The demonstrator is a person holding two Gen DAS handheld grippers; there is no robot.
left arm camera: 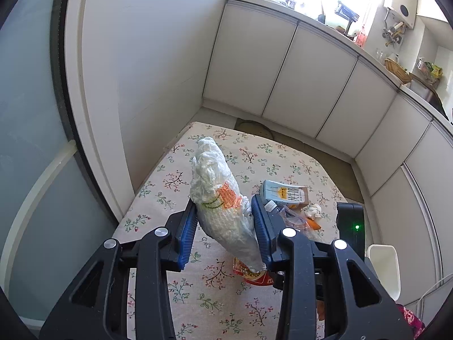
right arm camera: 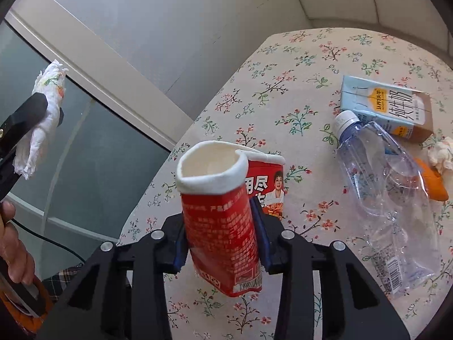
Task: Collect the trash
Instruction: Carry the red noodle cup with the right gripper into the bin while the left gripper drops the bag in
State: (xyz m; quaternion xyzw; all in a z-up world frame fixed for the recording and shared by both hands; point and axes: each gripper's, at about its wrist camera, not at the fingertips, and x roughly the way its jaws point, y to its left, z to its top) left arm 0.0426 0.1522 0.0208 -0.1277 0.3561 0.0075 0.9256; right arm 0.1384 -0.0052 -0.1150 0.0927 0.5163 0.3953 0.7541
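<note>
Trash is light and crushable: red cup (right arm camera: 220,226) clamped mid-body by right gripper (right arm camera: 223,235); plastic bag roll (left arm camera: 218,198) squeezed by left gripper (left arm camera: 225,226).

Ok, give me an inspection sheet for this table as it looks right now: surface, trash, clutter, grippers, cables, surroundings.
Surface: floral tablecloth, set against a wall.
Job's things: rolled plastic bag and red paper cup held up; second red cup, milk carton, crushed clear bottle, orange scrap and crumpled tissue lie on the cloth.
Clutter: nothing seen.
Grippers: left gripper shut on the bag; right gripper shut on the cup.
Cables: dark cable at left.
Surroundings: white cabinets, cluttered counter.
</note>
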